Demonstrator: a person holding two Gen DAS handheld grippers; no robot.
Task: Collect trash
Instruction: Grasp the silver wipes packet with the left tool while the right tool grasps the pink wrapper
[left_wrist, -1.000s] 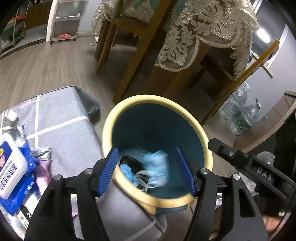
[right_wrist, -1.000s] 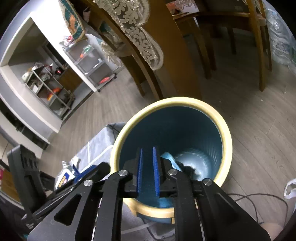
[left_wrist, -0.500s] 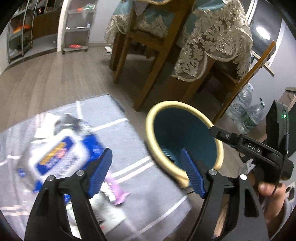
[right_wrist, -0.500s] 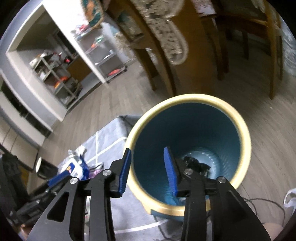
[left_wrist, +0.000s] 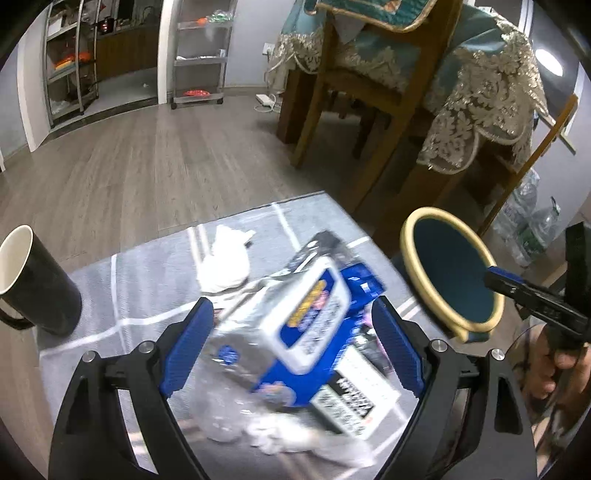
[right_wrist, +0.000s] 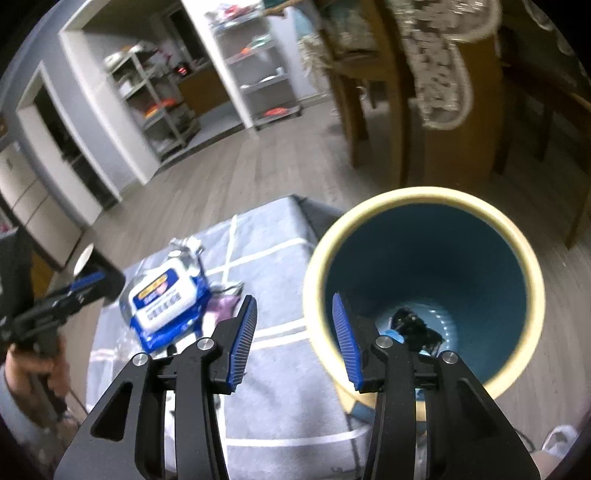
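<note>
A teal bin with a cream rim (left_wrist: 413, 254) (right_wrist: 314, 273) stands beside a low grey table (left_wrist: 147, 266) (right_wrist: 273, 229); dark and blue trash (right_wrist: 413, 326) lies at its bottom. On the table lie a blue-and-white wipes pack (left_wrist: 310, 317) (right_wrist: 162, 299), crumpled white paper (left_wrist: 225, 258), clear plastic (left_wrist: 229, 417) and a pink wrapper (right_wrist: 221, 304). My left gripper (left_wrist: 291, 347) is open and empty above the wipes pack. My right gripper (right_wrist: 293, 338) is open and empty over the bin's left rim.
A black mug (left_wrist: 33, 284) stands at the table's left edge. A wooden dining table with a lace cloth (left_wrist: 480, 110) and chairs (left_wrist: 332, 92) stand behind the bin. Water bottles (left_wrist: 528, 229) sit on the floor at right. Shelving (left_wrist: 199, 51) lines the far wall.
My left gripper swung left from over the bin to above the trash on the table. My right gripper opened and pulled back from inside the bin toward its left rim.
</note>
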